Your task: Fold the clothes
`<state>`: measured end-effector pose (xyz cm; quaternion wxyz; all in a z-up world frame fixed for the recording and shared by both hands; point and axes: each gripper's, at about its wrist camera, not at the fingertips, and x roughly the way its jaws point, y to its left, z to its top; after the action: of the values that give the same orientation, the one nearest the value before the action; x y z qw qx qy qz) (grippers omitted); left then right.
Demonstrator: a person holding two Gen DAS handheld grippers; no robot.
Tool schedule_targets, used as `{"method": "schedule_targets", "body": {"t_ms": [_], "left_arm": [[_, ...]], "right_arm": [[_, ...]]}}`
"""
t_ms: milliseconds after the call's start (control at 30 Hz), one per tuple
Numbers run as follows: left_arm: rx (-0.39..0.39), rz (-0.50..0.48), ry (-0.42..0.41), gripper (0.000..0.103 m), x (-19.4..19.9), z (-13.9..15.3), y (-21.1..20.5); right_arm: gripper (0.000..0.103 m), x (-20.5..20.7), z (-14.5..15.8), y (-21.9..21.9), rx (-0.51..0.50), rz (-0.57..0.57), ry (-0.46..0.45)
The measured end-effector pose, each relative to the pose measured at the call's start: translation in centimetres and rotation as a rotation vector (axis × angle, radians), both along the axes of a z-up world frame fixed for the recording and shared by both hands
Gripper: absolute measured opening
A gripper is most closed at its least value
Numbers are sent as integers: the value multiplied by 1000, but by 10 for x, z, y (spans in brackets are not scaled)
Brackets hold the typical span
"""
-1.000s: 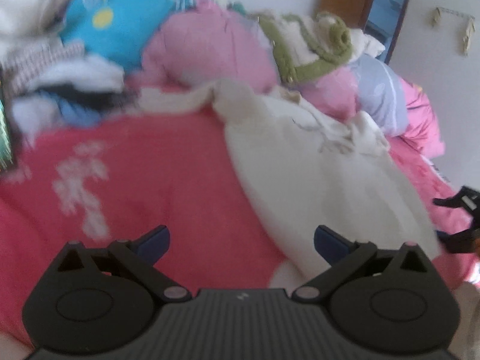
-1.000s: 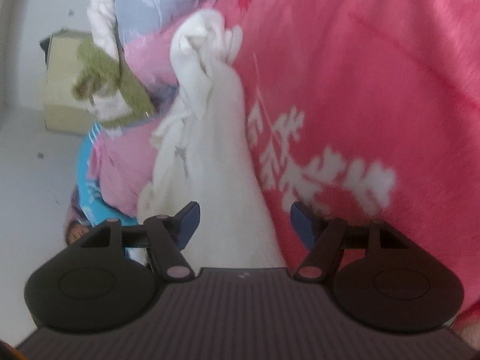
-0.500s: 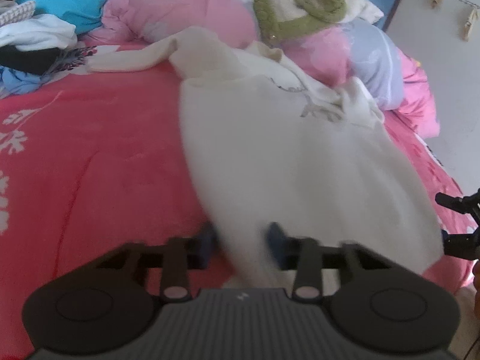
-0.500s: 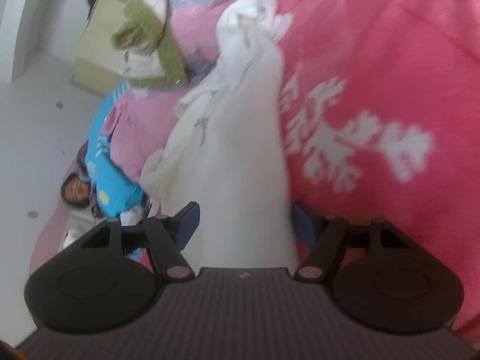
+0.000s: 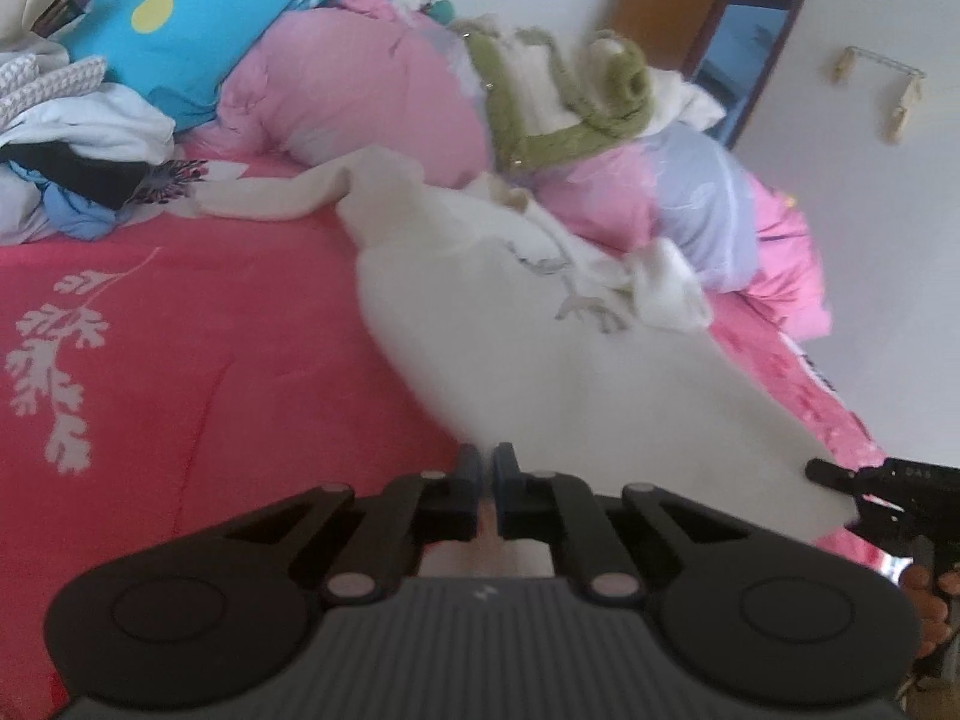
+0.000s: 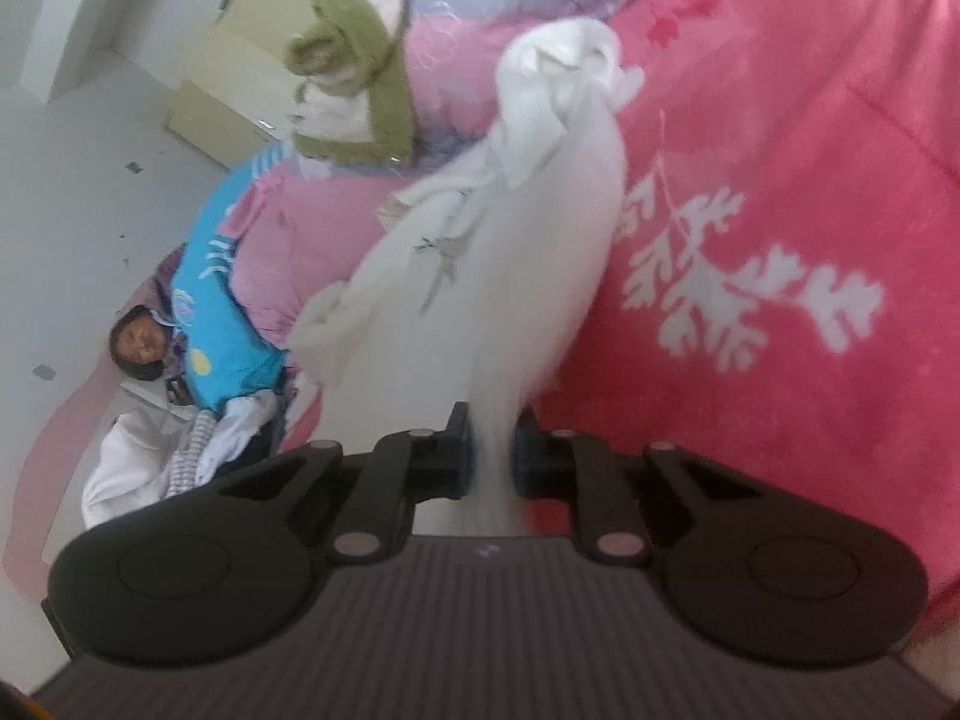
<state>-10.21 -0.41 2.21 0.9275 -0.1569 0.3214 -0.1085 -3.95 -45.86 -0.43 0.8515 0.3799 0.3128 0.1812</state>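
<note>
- Nearest the left wrist camera, the left gripper (image 5: pixel 486 468) has its two fingers pressed almost together at the near left edge of the white garment (image 5: pixel 576 372); the blur there hides how much cloth sits between the pads.
- At the right wrist camera, the right gripper (image 6: pixel 493 450) pinches a bunched strip of the white garment (image 6: pixel 528 276), the cloth running straight up from between its fingers.
- At the right edge of the left wrist view, the right gripper (image 5: pixel 864 489) shows as a black tip touching the garment's near right corner, with a hand (image 5: pixel 927 600) behind it.
- The garment lies on the pink-red bedspread (image 5: pixel 198 360), which carries a white leaf print, its long axis running from the two grippers away towards the far pillows; the hem end is near.
- One sleeve (image 5: pixel 288 195) stretches out to the far left across the bedspread; the other sleeve (image 5: pixel 666 291) is crumpled at the far right.
- A small grey embroidered figure (image 5: pixel 576 300) marks the garment's far part, between the sleeves.
- Beyond the garment sits a pink pillow (image 5: pixel 354 90), and just right of it a green and white knit (image 5: pixel 570 102) draped over the bedding.
- Far left, a heap of mixed clothes (image 5: pixel 78 138) rests under a blue cushion (image 5: pixel 180 30).
</note>
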Motion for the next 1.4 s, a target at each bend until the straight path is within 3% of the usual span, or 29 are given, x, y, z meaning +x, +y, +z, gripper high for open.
{"method": "schedule_targets", "body": {"t_ms": [33,167,233,300,333,367,433,500,567,633,667,733,767,800,833,867,900,967,1200,1400], "left_arm": [[-15,-10,2,0,-4,2,4],[-22,-29,24,3,-15,-2,17],[-37,-39,63,16,-14,-11,23],[-96,-31,126,61,-10,-25,29],[-122,-31,141,69,-8,-32,30],[-148,-30,157,77,-6,-38,31],[-189,-40,175,79,-2,-48,30],[-225,-56,186,90,4,-55,28],[-248,-71,187,93,12,-60,24],[-244,-73,179,92,21,-62,19],[-239,-73,173,87,25,-63,16],[-222,-74,169,58,32,-64,10],[-210,-75,185,34,37,-65,8],[-199,-76,201,18,42,-67,5],[-196,-75,214,15,46,-68,4],[-210,-69,222,11,48,-68,5],[-224,-64,230,10,50,-69,5],[-244,-55,221,9,50,-64,7],[-303,-66,54,7,29,-13,21],[-332,-108,-33,7,15,24,21]], "right_arm": [[10,-5,4,-1,7,6,-14],[8,-26,14,-8,46,14,-48],[8,-29,12,-11,38,16,-37],[11,-26,2,-18,61,-9,30],[12,-25,-3,-21,74,-18,59],[14,-25,-8,-24,87,-28,88],[22,-26,-12,-25,69,-51,111],[44,-24,-15,-24,39,-58,117],[57,-18,-19,-20,11,-52,124],[61,-11,-22,-16,-16,-45,131],[62,-8,-24,-14,-30,-42,135],[63,-1,-28,-11,-44,-32,136],[63,3,-29,-8,-46,-23,123],[61,5,-29,-3,-47,-11,113],[58,8,-29,1,-47,3,102],[48,10,-28,6,-48,16,92],[30,13,-29,11,-46,29,99],[15,18,-32,21,-43,53,115],[11,9,-5,10,70,28,37],[11,-2,26,-4,123,27,-42]]}}
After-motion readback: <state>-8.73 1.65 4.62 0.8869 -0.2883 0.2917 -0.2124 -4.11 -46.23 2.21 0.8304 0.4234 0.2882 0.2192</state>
